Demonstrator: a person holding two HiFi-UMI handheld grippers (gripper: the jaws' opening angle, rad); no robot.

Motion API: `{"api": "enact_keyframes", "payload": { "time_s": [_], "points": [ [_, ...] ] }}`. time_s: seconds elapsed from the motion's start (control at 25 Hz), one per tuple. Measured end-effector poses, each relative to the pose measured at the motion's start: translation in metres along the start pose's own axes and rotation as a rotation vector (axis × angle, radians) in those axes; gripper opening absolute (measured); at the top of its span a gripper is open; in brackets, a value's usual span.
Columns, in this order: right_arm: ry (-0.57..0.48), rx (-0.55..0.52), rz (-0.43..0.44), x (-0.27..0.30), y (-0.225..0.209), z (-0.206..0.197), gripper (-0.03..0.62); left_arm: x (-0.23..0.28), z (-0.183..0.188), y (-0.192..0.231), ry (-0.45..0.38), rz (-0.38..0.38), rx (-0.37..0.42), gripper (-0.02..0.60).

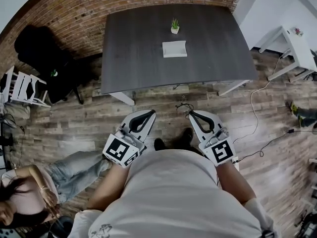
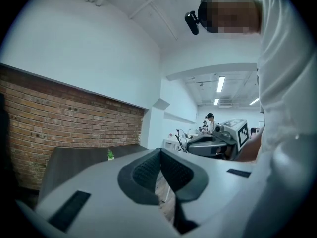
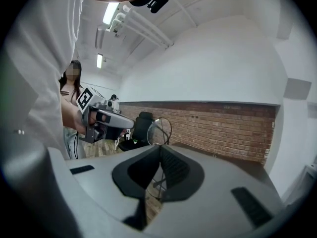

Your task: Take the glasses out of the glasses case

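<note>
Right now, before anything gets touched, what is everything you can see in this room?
table: one, dark grey, against the brick wall
glasses case: one, white, near the table's middle
potted plant: one, green in a white pot, on the table beyond the case
office chair: one, black, left of the table
side table: one, white, right of the table
cables: a few, white and black, on the wood floor
seated person: one, in jeans, on the floor, lower left
left hand-held gripper: one, grey, shut, empty, short of the table
right hand-held gripper: one, grey, shut, empty, beside it
</note>
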State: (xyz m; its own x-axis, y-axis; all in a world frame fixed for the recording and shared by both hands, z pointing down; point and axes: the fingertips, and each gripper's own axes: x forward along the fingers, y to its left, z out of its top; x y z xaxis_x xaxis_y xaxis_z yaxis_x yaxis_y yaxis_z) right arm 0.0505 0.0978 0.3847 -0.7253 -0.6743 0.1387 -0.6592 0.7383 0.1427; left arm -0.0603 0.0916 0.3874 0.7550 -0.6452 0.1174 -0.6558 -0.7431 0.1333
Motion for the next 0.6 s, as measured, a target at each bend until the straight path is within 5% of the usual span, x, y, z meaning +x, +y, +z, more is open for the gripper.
{"api": "enact_keyframes", "payload": {
  "time_s": [0.6],
  "points": [
    [-0.018,0.032,-0.054,0.008,0.04,0.013,0.016,-0.036,-0.005,0.011,-0.016,-0.043,-0.002,0.011]
  ]
}}
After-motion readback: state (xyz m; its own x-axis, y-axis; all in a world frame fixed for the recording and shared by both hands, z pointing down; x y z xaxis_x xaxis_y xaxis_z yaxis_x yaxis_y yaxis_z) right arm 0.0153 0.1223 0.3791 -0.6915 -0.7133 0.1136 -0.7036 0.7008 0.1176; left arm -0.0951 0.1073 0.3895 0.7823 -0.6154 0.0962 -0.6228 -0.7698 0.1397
